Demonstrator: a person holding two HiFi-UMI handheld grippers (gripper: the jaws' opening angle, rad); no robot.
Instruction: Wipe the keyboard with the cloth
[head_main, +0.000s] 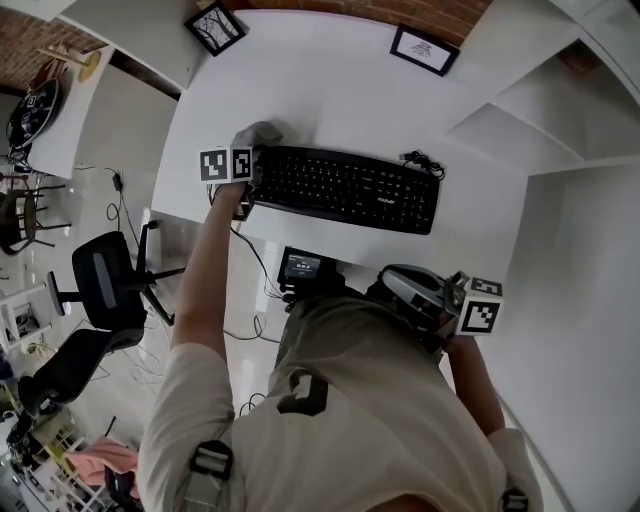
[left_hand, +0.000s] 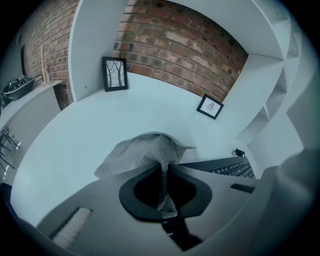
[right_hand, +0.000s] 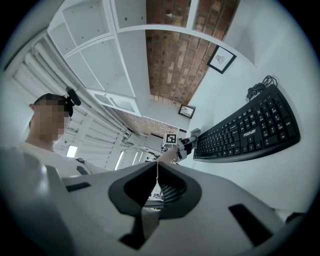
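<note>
A black keyboard (head_main: 346, 187) lies across the white desk (head_main: 330, 90). My left gripper (head_main: 243, 180) is at the keyboard's left end, shut on a grey cloth (head_main: 259, 134) that bunches just beyond it. In the left gripper view the cloth (left_hand: 142, 153) hangs pinched between the closed jaws, with the keyboard (left_hand: 231, 167) to the right. My right gripper (head_main: 425, 295) is held back off the desk's front edge near my body, shut with nothing in it. The right gripper view shows the keyboard (right_hand: 247, 130) and the left gripper (right_hand: 186, 142) at its far end.
Two framed pictures (head_main: 214, 27) (head_main: 424, 49) stand at the back of the desk against a brick wall. The keyboard's coiled cable (head_main: 423, 161) lies at its far right corner. White shelves (head_main: 540, 110) rise on the right. Black chairs (head_main: 105, 280) stand on the floor at left.
</note>
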